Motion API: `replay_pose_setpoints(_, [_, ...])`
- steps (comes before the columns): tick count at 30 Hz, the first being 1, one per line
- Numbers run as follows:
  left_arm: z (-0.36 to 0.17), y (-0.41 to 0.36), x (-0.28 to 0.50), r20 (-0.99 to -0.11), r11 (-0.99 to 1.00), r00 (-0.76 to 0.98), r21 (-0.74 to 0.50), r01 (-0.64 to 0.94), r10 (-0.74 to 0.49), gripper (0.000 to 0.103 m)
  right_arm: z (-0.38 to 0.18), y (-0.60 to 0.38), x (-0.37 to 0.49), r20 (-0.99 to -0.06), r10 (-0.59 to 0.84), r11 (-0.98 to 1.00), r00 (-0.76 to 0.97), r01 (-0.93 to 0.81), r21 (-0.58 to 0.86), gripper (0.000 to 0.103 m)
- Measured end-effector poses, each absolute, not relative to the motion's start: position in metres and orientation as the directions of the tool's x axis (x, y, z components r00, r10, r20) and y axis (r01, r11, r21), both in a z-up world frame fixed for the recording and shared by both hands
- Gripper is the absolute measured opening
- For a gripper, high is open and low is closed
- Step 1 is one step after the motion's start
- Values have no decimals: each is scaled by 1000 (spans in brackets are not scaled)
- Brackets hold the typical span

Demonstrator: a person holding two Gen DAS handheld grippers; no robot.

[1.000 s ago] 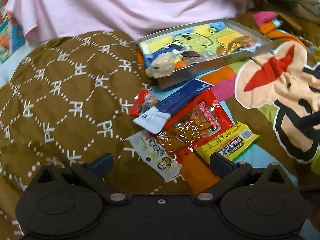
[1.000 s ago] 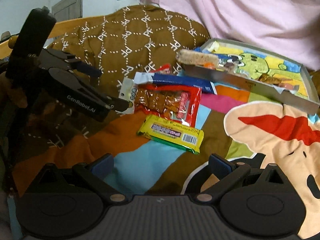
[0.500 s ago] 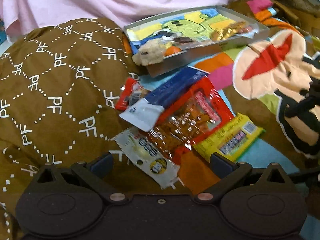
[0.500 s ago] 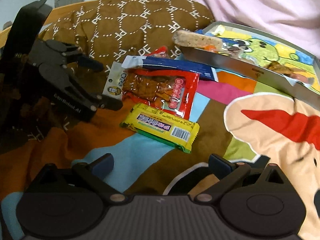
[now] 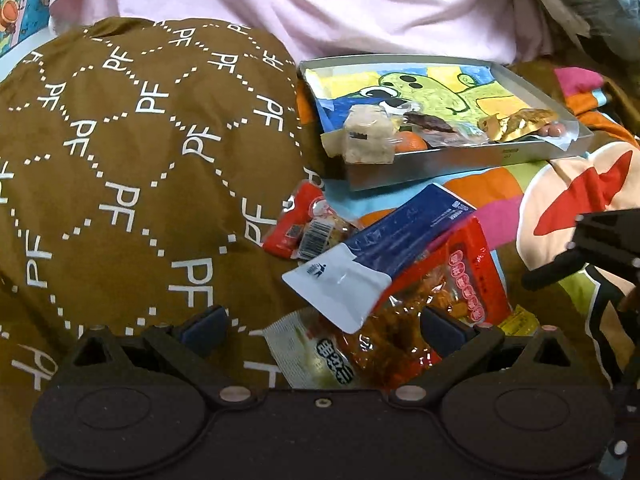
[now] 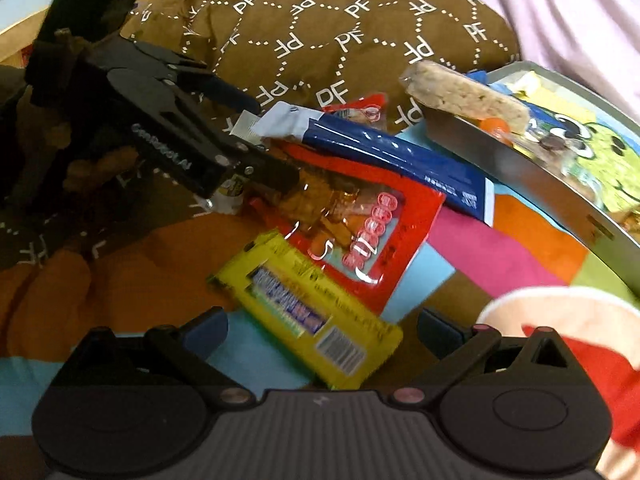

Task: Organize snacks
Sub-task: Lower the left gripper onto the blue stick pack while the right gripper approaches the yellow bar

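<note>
- Having been lowered onto the pile since a moment ago, the left tongs [image 5: 322,326] are spread wide over the red clear-windowed snack pouch [image 5: 436,300].
- The right tongs [image 6: 320,330], likewise wide, now straddle the yellow wrapped bar [image 6: 308,308].
- Grasps seem imminent; the shallow grey metal tray [image 5: 460,166] waits beyond on the bed.

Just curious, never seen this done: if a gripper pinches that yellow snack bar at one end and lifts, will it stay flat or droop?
The yellow bar will probably stay fairly straight: it lies flat and boxy, as if something solid fills it. Its glossy wrapper could slip between the fingers. It looks small and likely light, so the open right gripper should lift it easily.
</note>
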State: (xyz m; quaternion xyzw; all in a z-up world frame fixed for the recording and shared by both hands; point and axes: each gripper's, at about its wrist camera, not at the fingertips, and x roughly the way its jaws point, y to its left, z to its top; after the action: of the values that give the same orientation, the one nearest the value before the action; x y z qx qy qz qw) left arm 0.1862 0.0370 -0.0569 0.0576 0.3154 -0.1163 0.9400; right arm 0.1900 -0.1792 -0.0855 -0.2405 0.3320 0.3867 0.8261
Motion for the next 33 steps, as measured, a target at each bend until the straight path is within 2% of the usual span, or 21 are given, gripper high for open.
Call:
replay_pose_setpoints(8, [-59, 35, 185, -602, 959, 777, 65, 277, -183, 102, -92, -173, 204, -775, 495, 532, 394, -842, -88, 102])
replay_pose_setpoints(22, [-57, 32, 181, -599, 947, 771, 64, 314, -215, 102, -80, -192, 176, -800, 528, 497, 285, -868, 19, 87])
replay_pose_setpoints(29, [-60, 31, 182, -604, 939, 764, 75, 336, -225, 102, -88, -186, 177, -774, 532, 559, 343, -829, 17, 86])
replay_pose_setpoints(33, [-59, 32, 181, -608, 928, 754, 72, 365, -250, 102, -92, -187, 172, -755, 528, 594, 389, -804, 2, 76])
